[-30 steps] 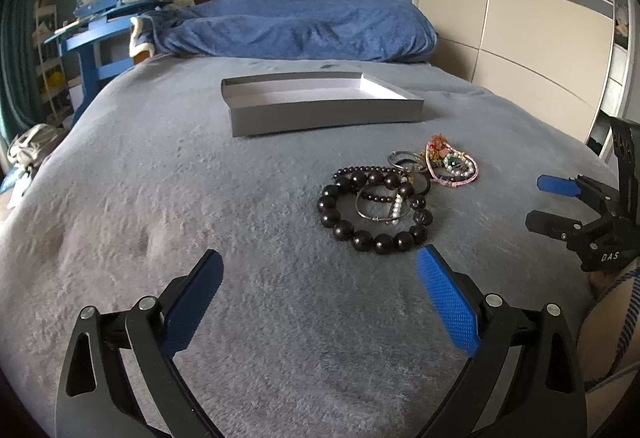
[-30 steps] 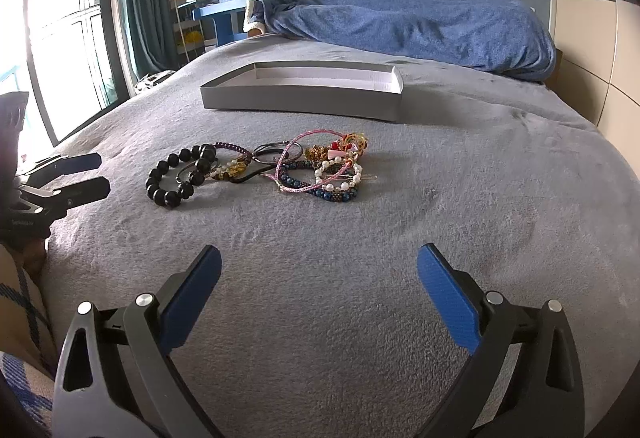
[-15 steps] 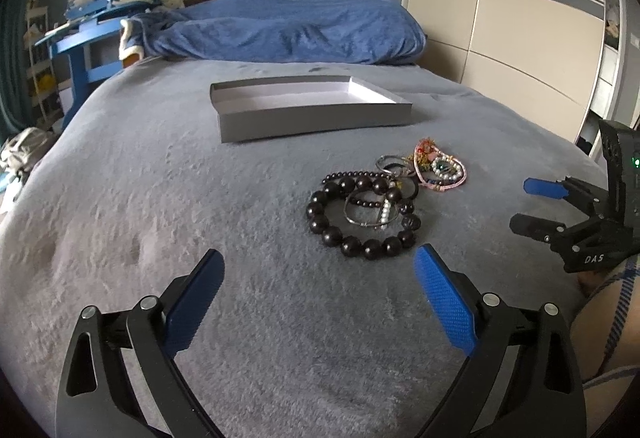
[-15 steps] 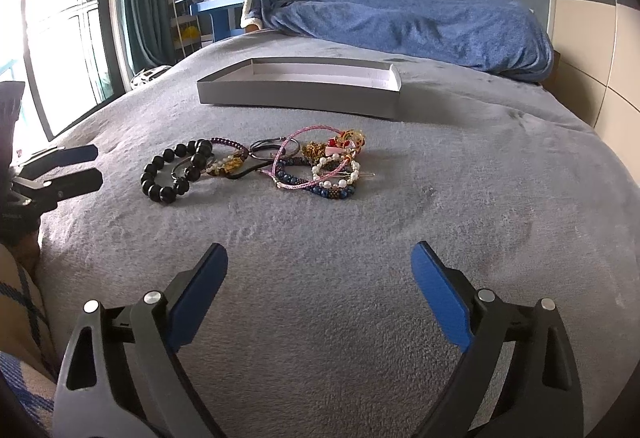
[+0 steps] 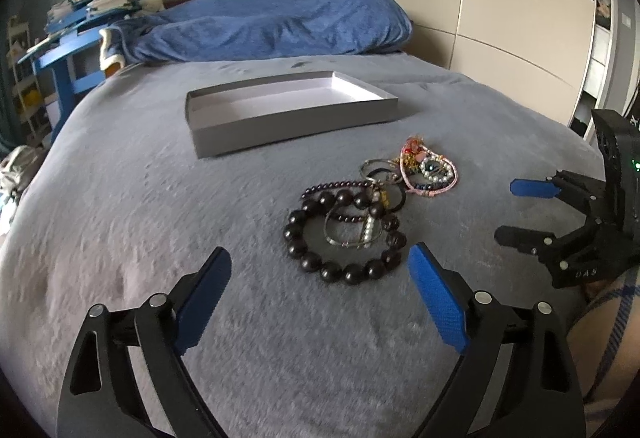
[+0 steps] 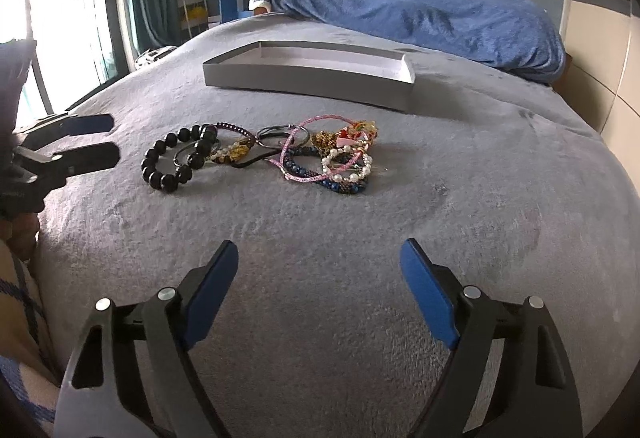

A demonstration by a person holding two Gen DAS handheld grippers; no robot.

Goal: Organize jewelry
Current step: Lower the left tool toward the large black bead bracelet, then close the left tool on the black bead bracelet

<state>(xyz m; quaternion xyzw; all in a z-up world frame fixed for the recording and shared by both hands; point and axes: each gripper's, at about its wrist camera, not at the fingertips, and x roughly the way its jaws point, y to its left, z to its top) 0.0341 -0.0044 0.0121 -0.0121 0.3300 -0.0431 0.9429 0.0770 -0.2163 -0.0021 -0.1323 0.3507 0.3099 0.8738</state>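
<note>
A tangle of jewelry lies on the grey blanket: a black bead bracelet [image 5: 352, 274] [image 6: 166, 181], thin rings, and a pink braided bracelet with pearl and blue beads [image 5: 430, 190] [image 6: 336, 166]. Beyond it stands a shallow grey box [image 5: 288, 126] [image 6: 304, 80] with nothing in it. My left gripper [image 5: 320, 255] [image 6: 114, 138] hovers just short of the black bracelet, its jaws wide and closing with nothing between the pads. My right gripper [image 6: 319, 247] [image 5: 506, 212] hangs over bare blanket short of the pink pile, also wide and closing on nothing.
A crumpled blue duvet [image 5: 272, 26] lies at the head of the bed. A blue desk with books [image 5: 72, 38] stands at the back left, a wardrobe [image 5: 500, 18] to the right, a window [image 6: 68, 18] to the left. A plaid sleeve [image 5: 616, 306] shows behind the right gripper.
Both grippers' jaws have narrowed a little, the right more. In the left wrist view the jewelry and the box have slid left and the bracelet sits closer to the fingertips.
</note>
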